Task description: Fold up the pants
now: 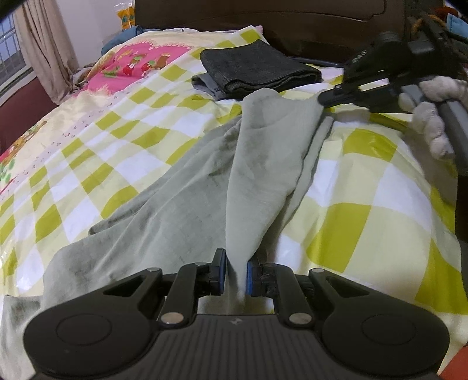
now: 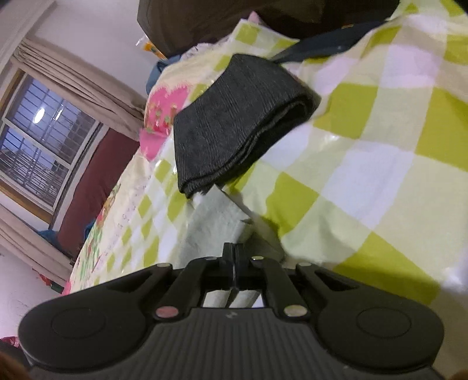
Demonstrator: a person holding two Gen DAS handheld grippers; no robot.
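Note:
Pale green pants [image 1: 263, 152] lie crumpled on the checked bedspread [image 1: 365, 204], with one fold pulled up into a taut ridge. My left gripper [image 1: 236, 271] is shut on the near end of that ridge, its blue pads pressing the cloth. My right gripper [image 1: 323, 100], held by a gloved hand [image 1: 433, 117], pinches the far corner of the same fold. In the right wrist view the right gripper [image 2: 234, 251] has its jaws together on the pale pants [image 2: 213, 225], whose cloth runs away from the tips.
A folded dark grey garment [image 1: 257, 68] lies just beyond the green pants, near the dark headboard [image 1: 292, 23]; it also shows as the dark garment [image 2: 234, 117]. A pink patterned patch [image 1: 146, 61] is at the far left. A window [image 2: 38, 131] and curtain are beside the bed.

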